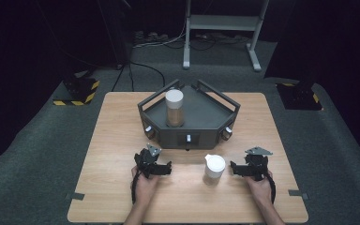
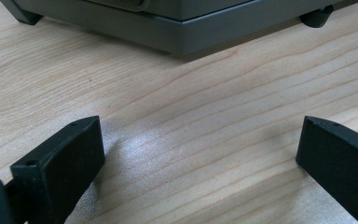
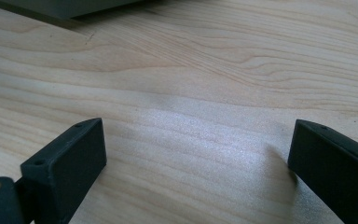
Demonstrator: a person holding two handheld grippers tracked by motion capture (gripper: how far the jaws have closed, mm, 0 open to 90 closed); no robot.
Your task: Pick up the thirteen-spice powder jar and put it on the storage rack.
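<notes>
Black grippers (image 1: pixel 168 168) – grey triangular plates, black cables, bare forearms.

I saw a black-and-yellow striped block (image 1: pixel 76 90) on the carpet at the left of the frame and a dark one (image 1: pixel 299 96) at the right. A grey metal stand (image 1: pixel 222 29) stood at the top centre, with cables (image 1: pixel 166 41) trailing across the floor beside it, toward the upper left.
</notes>
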